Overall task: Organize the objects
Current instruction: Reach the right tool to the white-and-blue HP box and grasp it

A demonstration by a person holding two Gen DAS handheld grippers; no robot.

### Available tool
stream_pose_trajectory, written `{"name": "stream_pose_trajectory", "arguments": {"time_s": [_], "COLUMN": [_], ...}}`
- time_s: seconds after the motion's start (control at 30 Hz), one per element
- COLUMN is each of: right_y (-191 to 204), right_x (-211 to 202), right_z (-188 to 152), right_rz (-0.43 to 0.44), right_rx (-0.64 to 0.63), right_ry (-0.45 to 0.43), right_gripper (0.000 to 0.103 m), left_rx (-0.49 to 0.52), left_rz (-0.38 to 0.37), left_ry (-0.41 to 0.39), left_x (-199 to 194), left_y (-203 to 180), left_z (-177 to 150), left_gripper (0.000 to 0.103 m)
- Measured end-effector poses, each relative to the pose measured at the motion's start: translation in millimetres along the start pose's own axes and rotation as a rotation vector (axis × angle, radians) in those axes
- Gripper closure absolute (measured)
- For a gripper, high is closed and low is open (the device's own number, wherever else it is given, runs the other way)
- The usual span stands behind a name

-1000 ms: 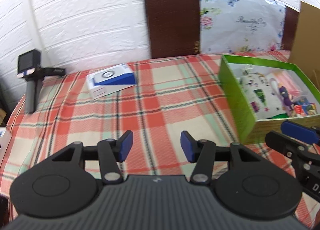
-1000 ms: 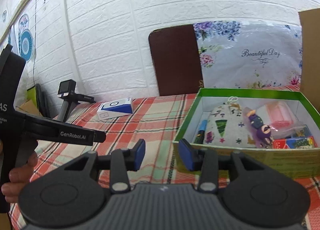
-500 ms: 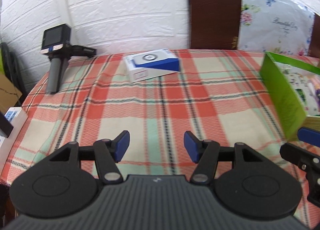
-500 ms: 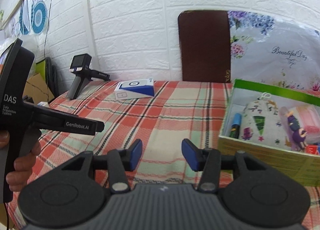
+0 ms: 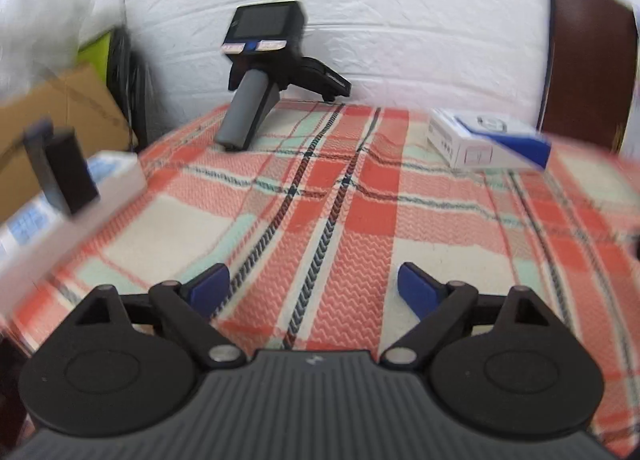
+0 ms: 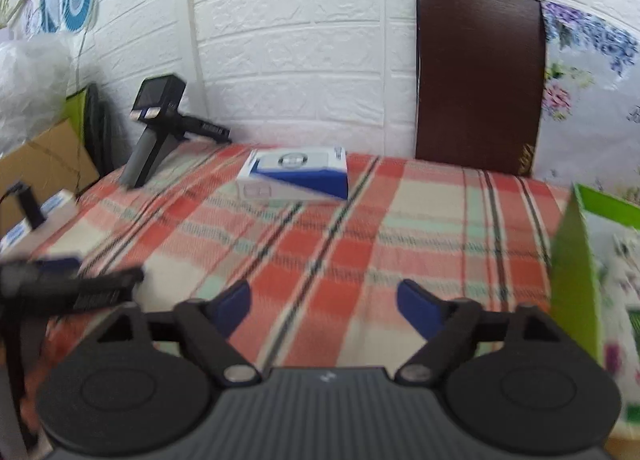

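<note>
Brown chair back (image 6: 478,76) against white brick wall (image 6: 300,40).

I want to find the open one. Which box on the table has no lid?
The green box at the right edge is open on top, with things inside. The white and blue box near the wall is closed.

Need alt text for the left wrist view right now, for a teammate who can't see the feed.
The open left gripper hangs empty over a red, cream and mint plaid tablecloth. Farther back, a black pistol-grip handheld device with a screen stands left; a white-and-blue cardboard box lies right. The image is motion-blurred.
</note>
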State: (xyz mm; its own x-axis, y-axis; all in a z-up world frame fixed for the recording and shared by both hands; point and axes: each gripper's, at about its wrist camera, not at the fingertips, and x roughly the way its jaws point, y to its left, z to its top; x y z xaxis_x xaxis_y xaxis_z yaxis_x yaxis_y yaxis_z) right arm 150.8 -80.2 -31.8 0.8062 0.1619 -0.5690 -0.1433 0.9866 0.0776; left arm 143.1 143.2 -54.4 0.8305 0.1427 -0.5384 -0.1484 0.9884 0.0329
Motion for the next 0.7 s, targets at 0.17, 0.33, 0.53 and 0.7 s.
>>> {"name": "stream_pose_trajectory", "arguments": {"time_s": [0.17, 0.33, 0.53, 0.7], "right_y": [4.7, 15.8, 4.5, -52.1], "right_x": [67.1, 117.8, 146.3, 160.7], "right_z": [43.2, 79.3, 113.1, 105.9], "right_rz": [0.019, 0.03, 0.02, 0.095], "right_rx": [0.041, 0.133, 0.109, 0.33], "right_ry": [-0.004, -0.022, -0.029, 0.031], "right_gripper": [0.0, 0.0, 0.0, 0.007], "left_rx": [0.018, -0.037, -0.177, -0.366], "left_rz": [-0.024, -0.07, -0.151, -0.335], "left_ry": [-0.036, -0.02, 0.039, 0.126], "left_x": [-2.2, 2.3, 8.6, 50.0], "left_y": [-4.3, 3.3, 25.6, 41.9], "left_z": [-2.2, -1.2, 9.8, 63.5], "left_gripper": [0.01, 0.01, 0.015, 0.037]}}
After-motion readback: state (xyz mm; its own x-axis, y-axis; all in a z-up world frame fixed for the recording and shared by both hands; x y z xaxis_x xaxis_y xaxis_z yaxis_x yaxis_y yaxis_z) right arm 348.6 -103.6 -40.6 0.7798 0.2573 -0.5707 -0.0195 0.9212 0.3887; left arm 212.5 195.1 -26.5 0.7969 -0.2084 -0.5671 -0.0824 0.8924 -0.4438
